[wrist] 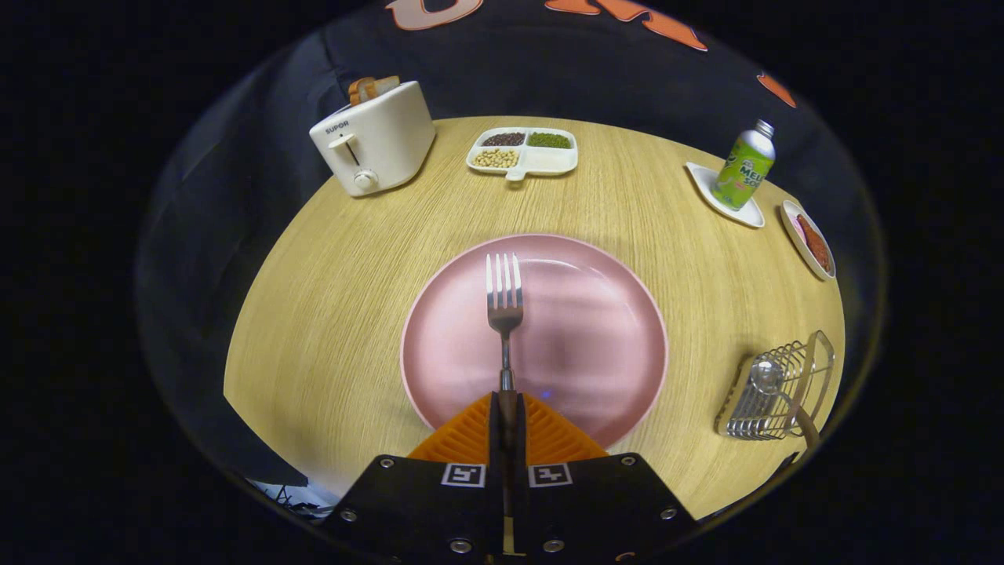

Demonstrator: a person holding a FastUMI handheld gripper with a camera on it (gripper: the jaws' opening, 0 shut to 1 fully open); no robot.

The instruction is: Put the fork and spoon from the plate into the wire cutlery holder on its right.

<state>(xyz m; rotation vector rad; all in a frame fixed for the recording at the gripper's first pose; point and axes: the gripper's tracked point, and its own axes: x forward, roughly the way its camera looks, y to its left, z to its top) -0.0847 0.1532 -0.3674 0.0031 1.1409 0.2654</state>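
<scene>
I have the gripper (507, 408) clenched on the handle of the steel fork (504, 302), tines pointing straight ahead over the round pink plate (596, 329); silver wire cutlery holder (776, 392), spoon (769, 377) inside, sits rightward near the table's right edge

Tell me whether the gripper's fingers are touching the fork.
Touching. In the gripper view both fingers are closed on the fork's handle above the pink plate.
</scene>
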